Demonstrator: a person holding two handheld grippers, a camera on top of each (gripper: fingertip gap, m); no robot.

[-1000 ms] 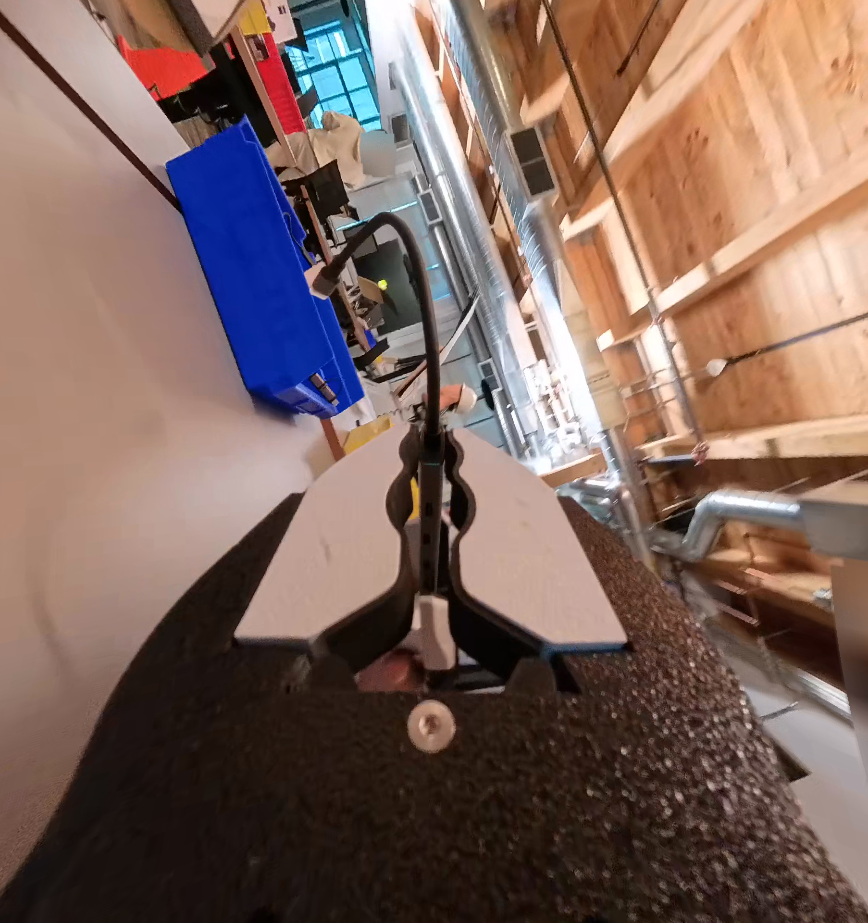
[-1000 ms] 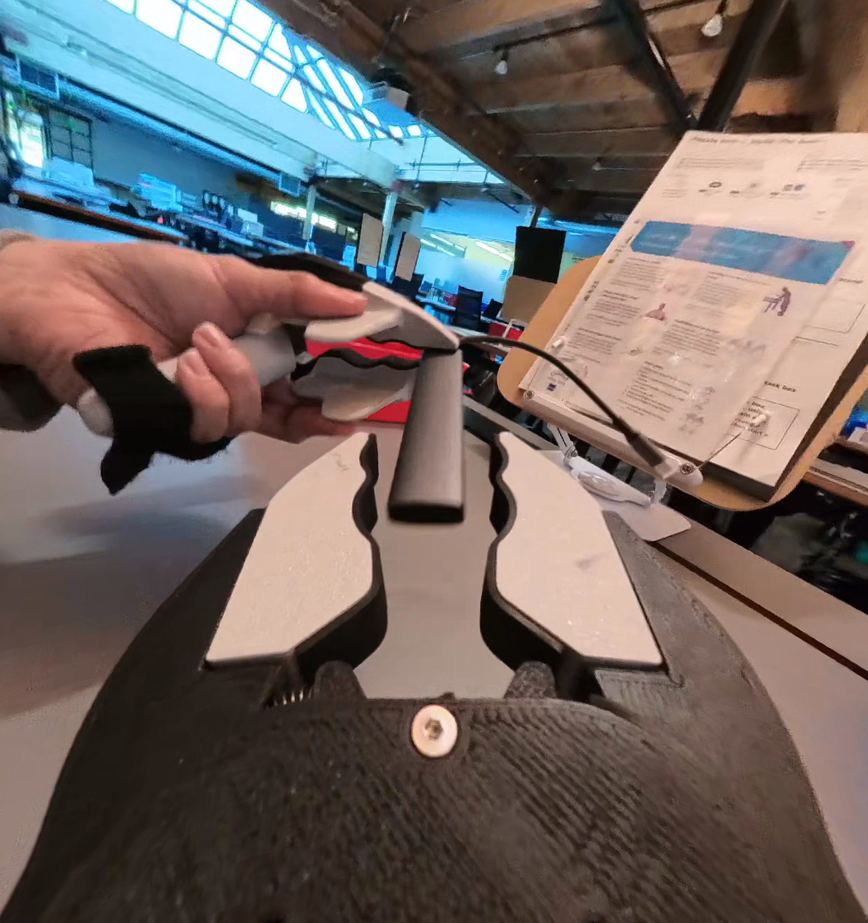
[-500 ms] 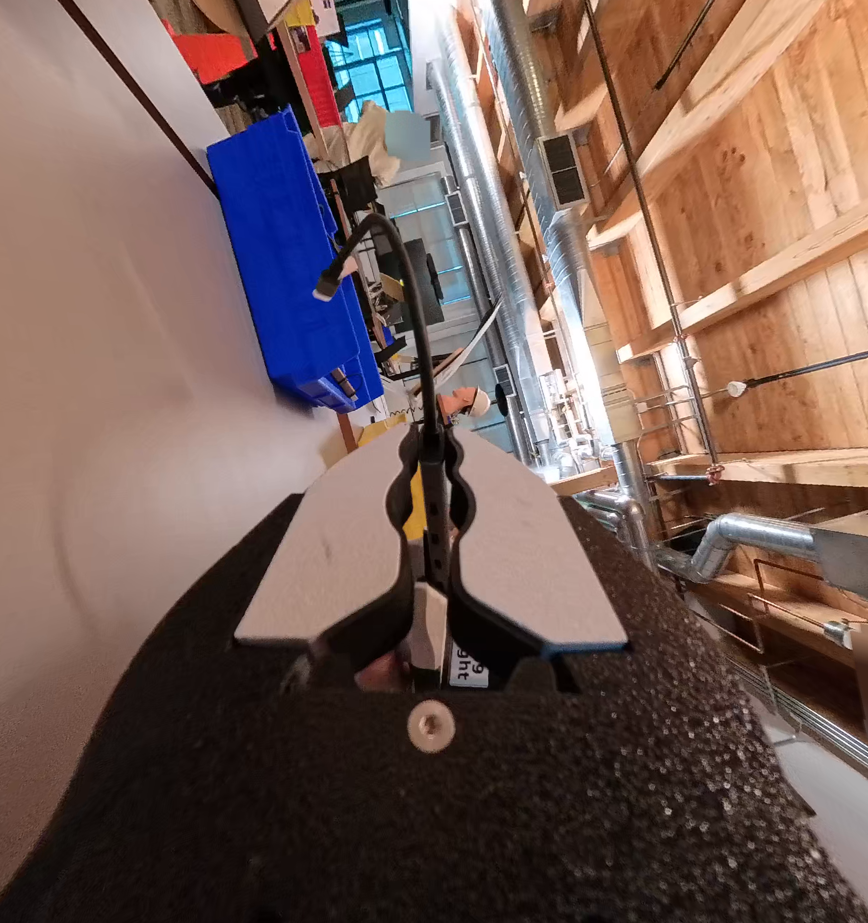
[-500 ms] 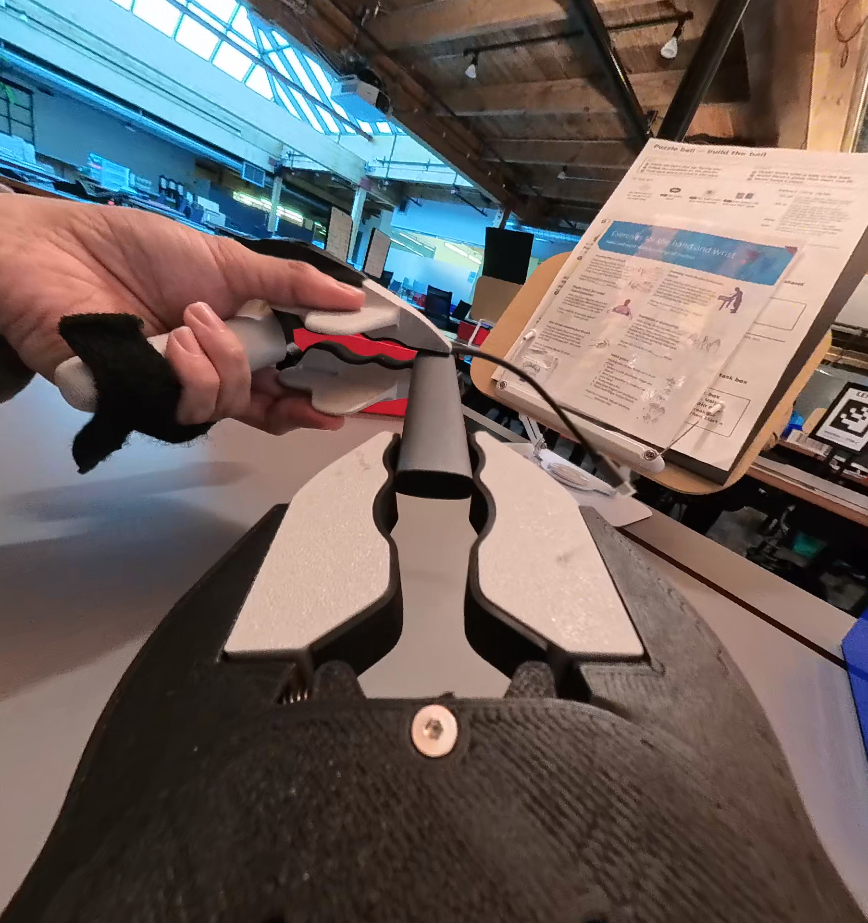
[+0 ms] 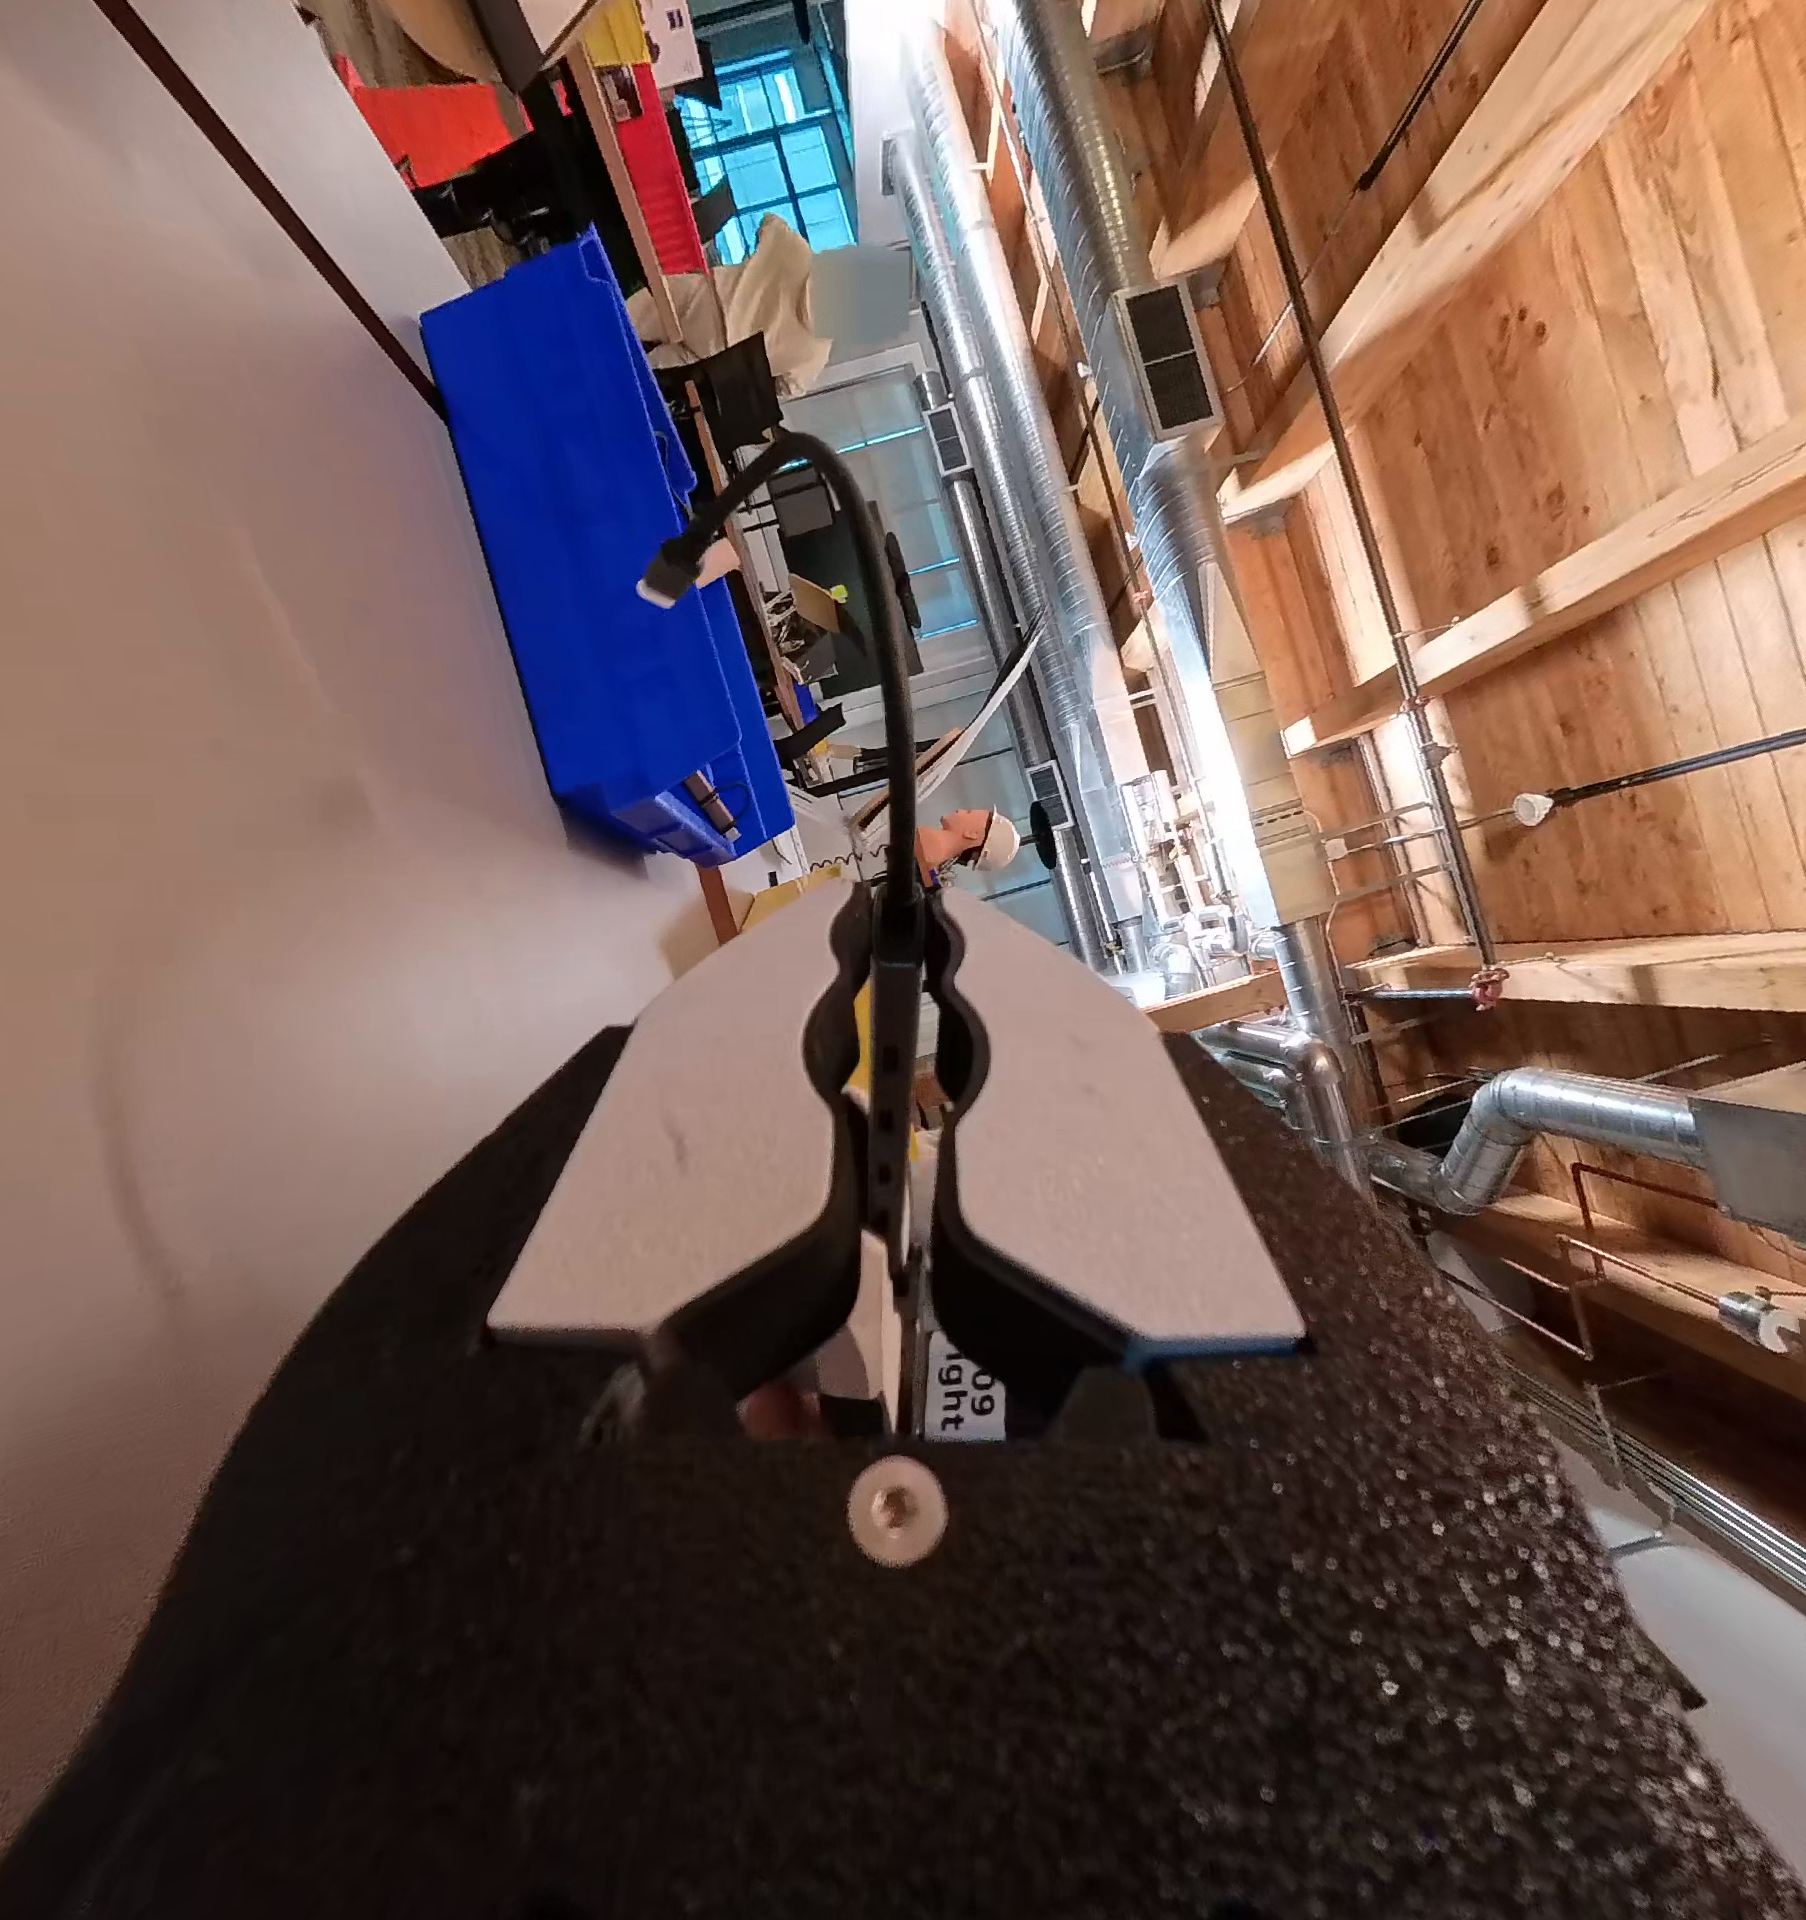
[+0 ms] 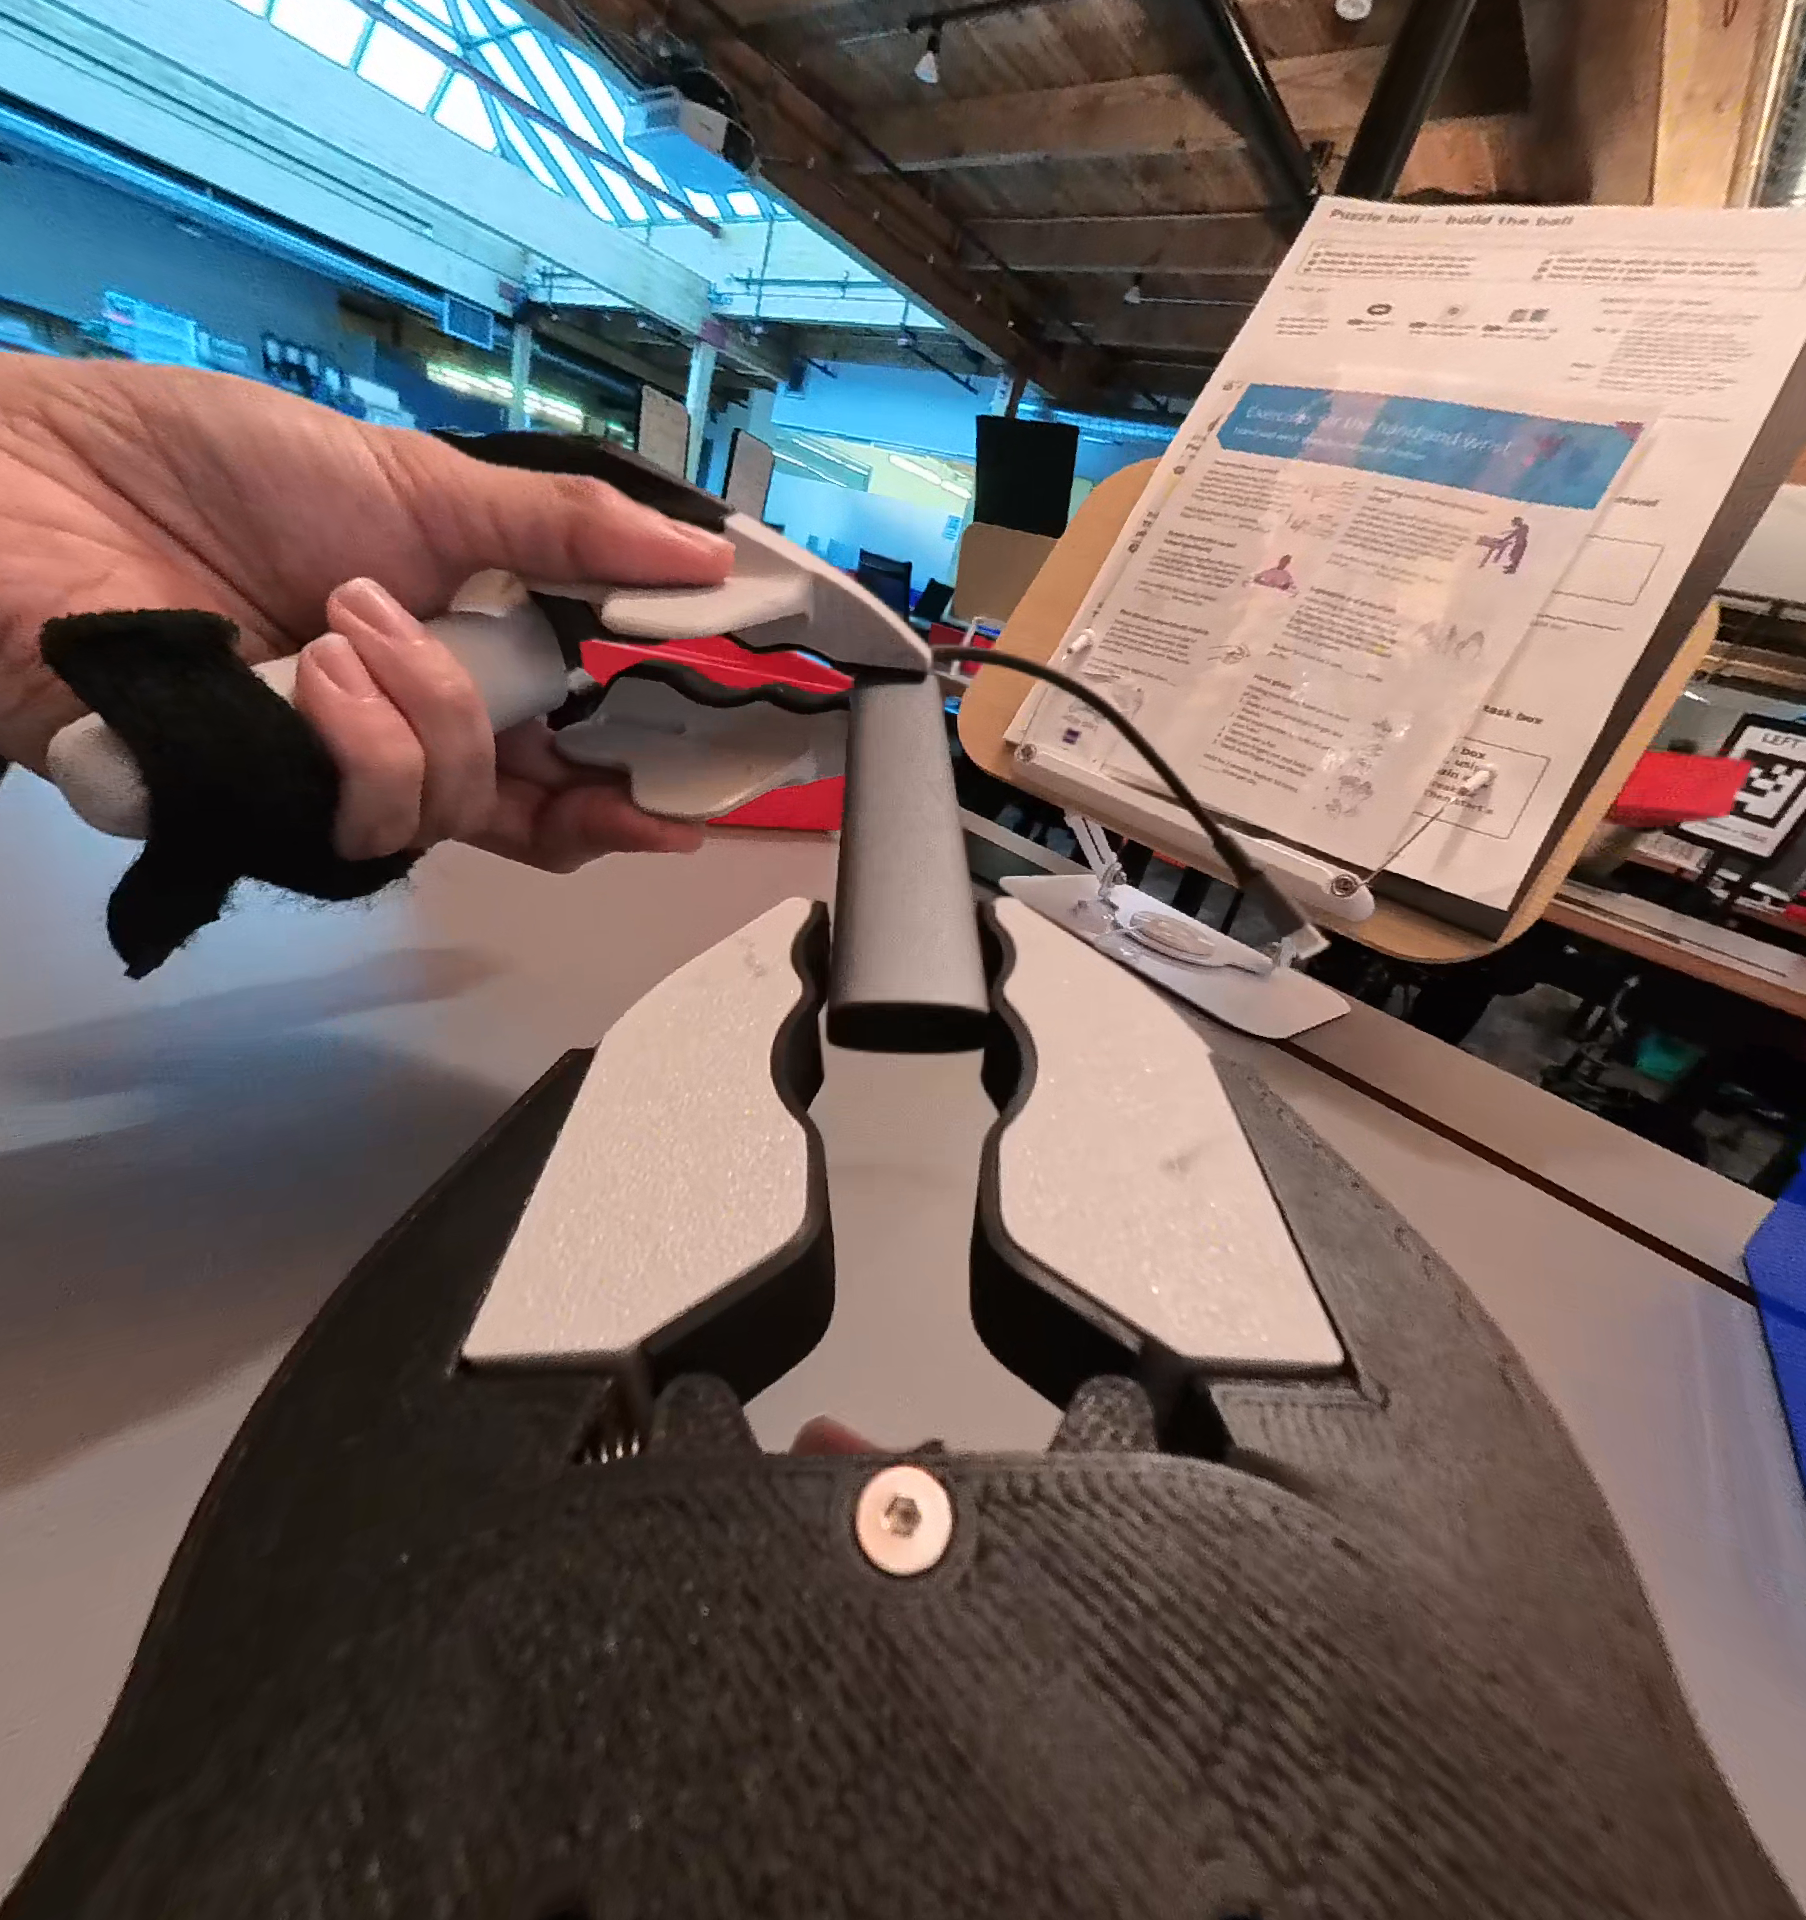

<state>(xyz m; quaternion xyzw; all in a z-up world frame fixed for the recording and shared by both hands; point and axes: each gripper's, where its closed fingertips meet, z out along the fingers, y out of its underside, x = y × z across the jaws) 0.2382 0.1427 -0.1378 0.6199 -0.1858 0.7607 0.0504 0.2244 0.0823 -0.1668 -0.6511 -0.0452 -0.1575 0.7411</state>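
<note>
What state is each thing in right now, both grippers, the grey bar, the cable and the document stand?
left gripper: shut on the cable end.
right gripper: fingers closed against the grey bar.
black cable: arched, plug hanging free.
document stand: upright, tilted back, on the table.
blue bin: resting on table.

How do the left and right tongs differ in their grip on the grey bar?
The left tongs pinch the grey bar at its far end, where the black cable leaves; the right tongs clamp its near end. The left tongs are nearly closed across its thin side; the right tongs sit wider, across its breadth. Both grip one bar.
</note>
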